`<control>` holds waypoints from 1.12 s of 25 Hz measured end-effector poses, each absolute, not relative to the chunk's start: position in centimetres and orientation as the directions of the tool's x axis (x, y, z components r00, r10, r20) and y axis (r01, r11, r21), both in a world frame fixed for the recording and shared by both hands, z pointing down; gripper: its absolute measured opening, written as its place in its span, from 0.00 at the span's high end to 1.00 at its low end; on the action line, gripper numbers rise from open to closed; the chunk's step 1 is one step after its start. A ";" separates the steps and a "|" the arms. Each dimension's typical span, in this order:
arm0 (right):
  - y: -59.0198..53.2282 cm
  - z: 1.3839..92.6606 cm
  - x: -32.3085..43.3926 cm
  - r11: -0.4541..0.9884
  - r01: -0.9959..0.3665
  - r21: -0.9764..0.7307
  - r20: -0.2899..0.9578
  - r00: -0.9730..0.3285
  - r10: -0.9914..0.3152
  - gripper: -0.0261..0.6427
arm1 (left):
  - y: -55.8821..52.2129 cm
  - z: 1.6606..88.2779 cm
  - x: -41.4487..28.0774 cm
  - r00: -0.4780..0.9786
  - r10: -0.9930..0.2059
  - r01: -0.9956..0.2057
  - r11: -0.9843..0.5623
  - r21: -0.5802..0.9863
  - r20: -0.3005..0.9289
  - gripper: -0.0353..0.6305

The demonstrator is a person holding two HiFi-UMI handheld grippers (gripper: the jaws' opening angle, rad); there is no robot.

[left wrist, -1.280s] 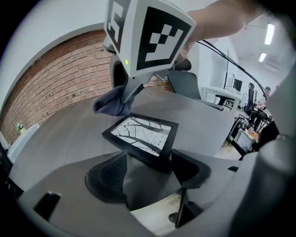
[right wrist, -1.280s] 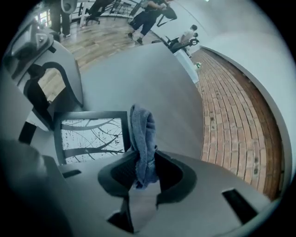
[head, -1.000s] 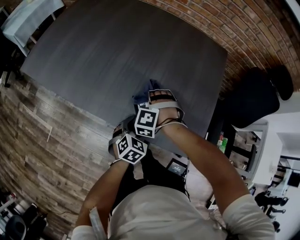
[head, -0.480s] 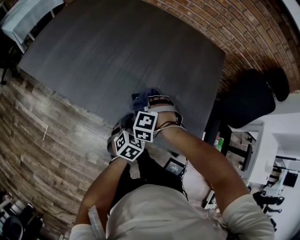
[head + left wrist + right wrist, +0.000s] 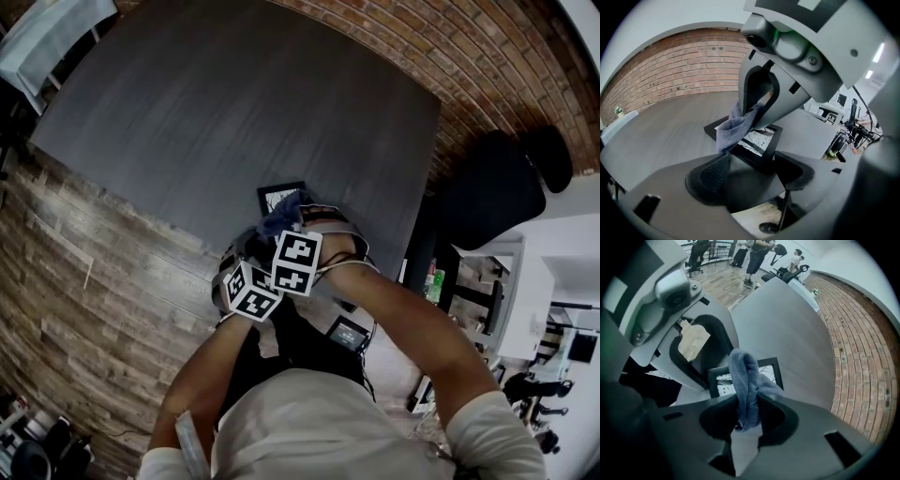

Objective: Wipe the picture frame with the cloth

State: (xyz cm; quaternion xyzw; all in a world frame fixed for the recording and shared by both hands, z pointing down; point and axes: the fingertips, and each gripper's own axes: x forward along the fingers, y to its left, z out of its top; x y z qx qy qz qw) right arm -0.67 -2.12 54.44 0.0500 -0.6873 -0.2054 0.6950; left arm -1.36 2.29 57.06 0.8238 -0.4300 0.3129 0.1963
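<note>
The wiping step looks to be in hand. The frame (image 5: 279, 195) lies flat on the table (image 5: 234, 94), close to its near edge. The right gripper (image 5: 747, 416) has its jaws pinched on a bunched blue cloth (image 5: 744, 376), and the loose end seems to rest on the frame's left part. The left gripper (image 5: 752, 171) holds nothing: its jaws stand apart with the frame's near corner just ahead between them, and I cannot tell whether they touch it. The next move likely calls for dragging the cloth across the glass with light downward pressure, a firm pinch, and the left gripper bracing the frame against sliding.
</note>
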 end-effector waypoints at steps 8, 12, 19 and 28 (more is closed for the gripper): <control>0.2 53.8 0.0 0.975 0.020 0.222 0.971 -0.092 -0.220 0.80 | 2.2 56.9 -1.5 0.433 -0.591 -0.837 -0.544 0.059 0.680 0.48; 1.0 53.4 0.1 0.984 -0.060 0.170 0.975 -0.132 -0.177 0.80 | 2.2 56.9 -1.5 0.435 -0.592 -0.836 -0.545 0.060 0.678 0.48; 1.9 52.3 0.5 0.982 -0.174 0.075 0.972 -0.208 -0.111 0.80 | 2.2 56.9 -1.5 0.437 -0.584 -0.833 -0.550 0.063 0.684 0.48; 2.9 49.4 1.1 0.953 -0.301 -0.044 0.937 -0.343 -0.065 0.80 | 2.3 56.6 -2.0 0.430 -0.576 -0.830 -0.556 0.053 0.695 0.48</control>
